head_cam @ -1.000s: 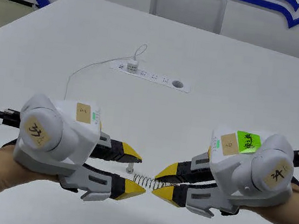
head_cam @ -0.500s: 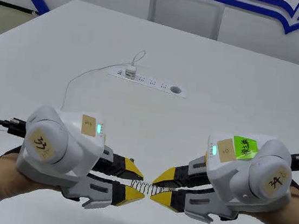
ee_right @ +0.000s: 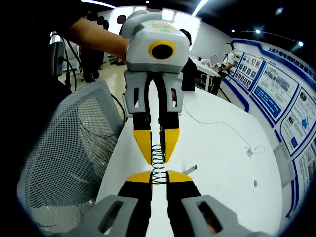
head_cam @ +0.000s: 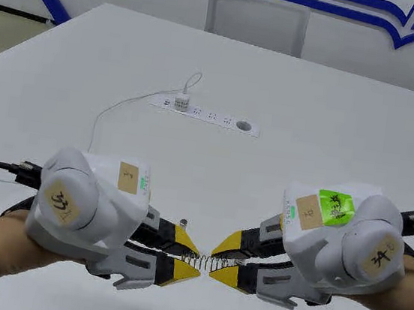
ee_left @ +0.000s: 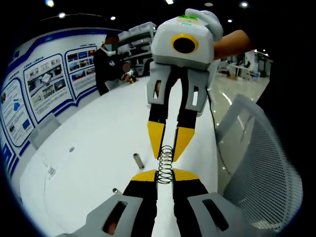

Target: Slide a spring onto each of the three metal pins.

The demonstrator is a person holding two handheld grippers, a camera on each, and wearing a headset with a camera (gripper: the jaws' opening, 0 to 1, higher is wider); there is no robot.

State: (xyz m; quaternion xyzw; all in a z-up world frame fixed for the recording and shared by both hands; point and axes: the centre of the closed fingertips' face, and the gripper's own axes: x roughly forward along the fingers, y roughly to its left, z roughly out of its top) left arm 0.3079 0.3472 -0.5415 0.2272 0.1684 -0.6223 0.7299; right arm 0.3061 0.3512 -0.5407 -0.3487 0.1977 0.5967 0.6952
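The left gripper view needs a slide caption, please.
Left gripper and right gripper each clamp one end of a spring beside two pins.

Left claw (ee_left: 165, 176) closed on near end of spring (ee_left: 165, 164); right claw (ee_left: 168, 154) grips far end. Metal pin (ee_left: 137, 160) upright on white counter (ee_left: 89, 158), left of spring.
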